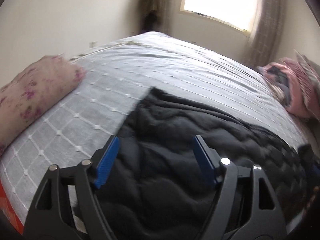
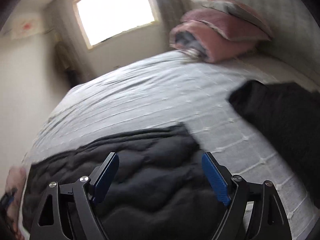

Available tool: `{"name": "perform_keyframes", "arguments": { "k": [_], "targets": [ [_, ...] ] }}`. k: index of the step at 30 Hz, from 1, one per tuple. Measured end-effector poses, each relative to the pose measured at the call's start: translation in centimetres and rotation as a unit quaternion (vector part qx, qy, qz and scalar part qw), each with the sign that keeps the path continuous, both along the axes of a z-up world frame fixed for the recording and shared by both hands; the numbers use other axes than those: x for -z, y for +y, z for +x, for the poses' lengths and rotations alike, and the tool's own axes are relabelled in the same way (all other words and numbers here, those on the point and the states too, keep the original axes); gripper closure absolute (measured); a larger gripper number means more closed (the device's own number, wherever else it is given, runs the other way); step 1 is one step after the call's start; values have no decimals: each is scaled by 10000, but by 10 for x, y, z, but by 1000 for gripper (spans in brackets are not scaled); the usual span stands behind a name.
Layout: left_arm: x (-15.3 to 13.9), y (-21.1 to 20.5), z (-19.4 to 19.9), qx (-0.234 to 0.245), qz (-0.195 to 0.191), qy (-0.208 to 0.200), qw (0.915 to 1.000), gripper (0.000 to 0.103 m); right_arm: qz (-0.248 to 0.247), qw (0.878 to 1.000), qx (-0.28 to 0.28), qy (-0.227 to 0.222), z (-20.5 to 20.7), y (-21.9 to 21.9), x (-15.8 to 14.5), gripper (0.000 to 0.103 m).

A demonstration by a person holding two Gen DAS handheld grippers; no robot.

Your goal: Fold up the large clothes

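1. I judged one fold was just finished. Both tongs were wide apart and held nothing.
2. The left gripper (image 1: 156, 152) hung over the near left part of the dark quilted jacket (image 1: 180, 140), which lay flat on the grey checked bedspread (image 1: 80, 104).
3. The right gripper (image 2: 160, 170) hung over its near right part.
4. Next, I guessed, I would need to grab an edge again. Another dark garment (image 2: 280, 116) lay far right.
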State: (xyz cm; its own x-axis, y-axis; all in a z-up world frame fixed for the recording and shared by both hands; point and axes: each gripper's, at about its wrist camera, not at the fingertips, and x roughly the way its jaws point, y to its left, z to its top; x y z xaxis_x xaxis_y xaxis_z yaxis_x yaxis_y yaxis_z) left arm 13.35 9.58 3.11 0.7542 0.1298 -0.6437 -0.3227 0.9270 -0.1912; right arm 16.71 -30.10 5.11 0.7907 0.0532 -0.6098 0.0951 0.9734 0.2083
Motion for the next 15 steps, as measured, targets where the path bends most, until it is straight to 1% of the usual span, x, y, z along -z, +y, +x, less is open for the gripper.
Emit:
{"name": "perform_keyframes", "arguments": {
  "k": [1,2,3,5,7,9,10,12,13,15],
  "targets": [
    [2,-15,2,240,-37,24,9997,21,-134,9991,-393,-55,-7,23,-1,17],
    [7,-30,4,461,-109,90,9988,21,-318,9971,-690,-54,-12,44,0,17],
    [14,-42,8,604,-186,204,9978,21,-492,9947,-900,-29,-14,61,3,16],
    [26,-62,15,749,-250,359,9962,21,-951,9862,-1353,98,-19,98,12,15],
    [34,-73,19,776,-259,406,9958,21,-1239,9803,-1516,253,-19,121,21,14],
    [35,-79,21,694,-158,355,9968,21,-1437,9784,-1454,309,-15,130,29,14],
    [33,-80,22,712,-112,319,9969,21,-1444,9781,-1469,295,-14,133,32,14],
    [32,-84,27,843,-22,343,9958,21,-1208,9780,-1665,340,-11,136,38,14],
    [32,-85,29,880,16,393,9953,21,-945,9787,-1780,382,-9,136,42,14],
    [37,-83,37,932,68,590,9939,21,-702,9800,-1774,556,-4,138,51,15]
  ]
}}
